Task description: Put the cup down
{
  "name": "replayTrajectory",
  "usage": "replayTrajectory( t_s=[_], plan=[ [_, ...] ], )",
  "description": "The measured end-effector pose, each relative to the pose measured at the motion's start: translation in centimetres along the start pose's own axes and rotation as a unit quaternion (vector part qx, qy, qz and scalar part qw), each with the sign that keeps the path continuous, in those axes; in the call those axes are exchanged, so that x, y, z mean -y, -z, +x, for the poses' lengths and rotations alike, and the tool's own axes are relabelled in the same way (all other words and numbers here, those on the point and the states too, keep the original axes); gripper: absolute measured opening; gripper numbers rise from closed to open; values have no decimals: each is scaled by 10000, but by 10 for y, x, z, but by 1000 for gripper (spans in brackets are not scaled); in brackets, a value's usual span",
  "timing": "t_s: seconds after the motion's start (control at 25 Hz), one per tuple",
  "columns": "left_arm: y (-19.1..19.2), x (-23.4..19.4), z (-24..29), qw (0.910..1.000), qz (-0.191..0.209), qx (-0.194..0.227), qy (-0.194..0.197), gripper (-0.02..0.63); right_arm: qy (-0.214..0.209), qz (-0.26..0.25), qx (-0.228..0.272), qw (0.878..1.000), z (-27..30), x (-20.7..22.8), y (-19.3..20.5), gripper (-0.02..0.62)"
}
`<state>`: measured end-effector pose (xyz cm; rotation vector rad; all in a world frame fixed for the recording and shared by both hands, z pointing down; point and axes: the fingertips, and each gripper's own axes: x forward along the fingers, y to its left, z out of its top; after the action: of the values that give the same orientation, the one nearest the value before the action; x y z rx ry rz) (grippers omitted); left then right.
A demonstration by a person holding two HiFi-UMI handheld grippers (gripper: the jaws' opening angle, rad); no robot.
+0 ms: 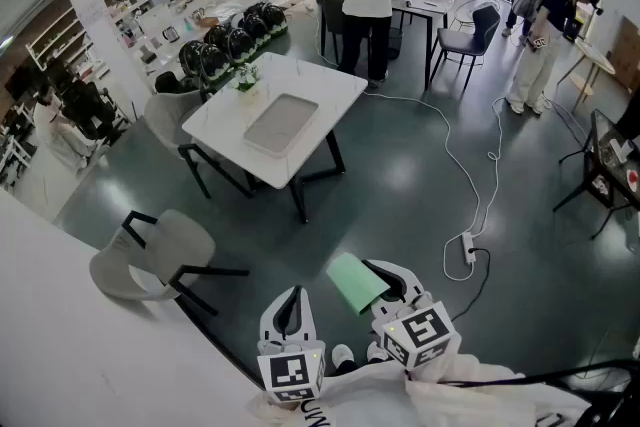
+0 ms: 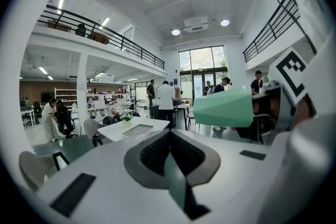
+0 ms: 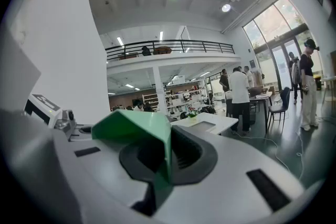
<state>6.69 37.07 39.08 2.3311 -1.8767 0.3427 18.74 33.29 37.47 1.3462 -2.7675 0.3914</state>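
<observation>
My right gripper (image 1: 378, 271) (image 3: 167, 140) is closed on the pale green cup with thin walls (image 1: 356, 283) (image 3: 134, 124). Its two dark pads press one wall of the cup between them. The body of the cup sticks out to the left side of the jaws, towards my other tool. The cup is tilted, it touches no surface, and it hangs in the air above the dark glossy floor (image 1: 400, 185).

My left gripper (image 1: 291, 301) (image 2: 169, 138) is just beside the right one, on its left. Its jaws are together and there is nothing between them. From this gripper, the cup (image 2: 223, 107) appears up and to the right, near but not touching.

The white square table (image 1: 330, 87) with a flat grey tray (image 1: 281, 122) on it stands ahead of both grippers, well apart from them. A light grey chair (image 1: 150, 255) stands on the floor to the left of the left gripper.
</observation>
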Motion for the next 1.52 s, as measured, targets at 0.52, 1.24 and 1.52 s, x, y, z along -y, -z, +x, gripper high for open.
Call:
replayTrajectory(
  t_s=[0.52, 1.24, 1.52],
  plan=[
    [-9, 43, -3, 9999, 12, 60, 91, 10, -104, 87, 52, 9999, -32, 15, -6, 20],
    [-3, 71, 8, 9999, -42, 23, -123, 11, -312, 117, -16, 9994, -47, 46, 1, 20],
    [-9, 73, 18, 9999, -42, 57, -152, 11, -247, 134, -44, 9996, -46, 60, -1, 20]
  ],
)
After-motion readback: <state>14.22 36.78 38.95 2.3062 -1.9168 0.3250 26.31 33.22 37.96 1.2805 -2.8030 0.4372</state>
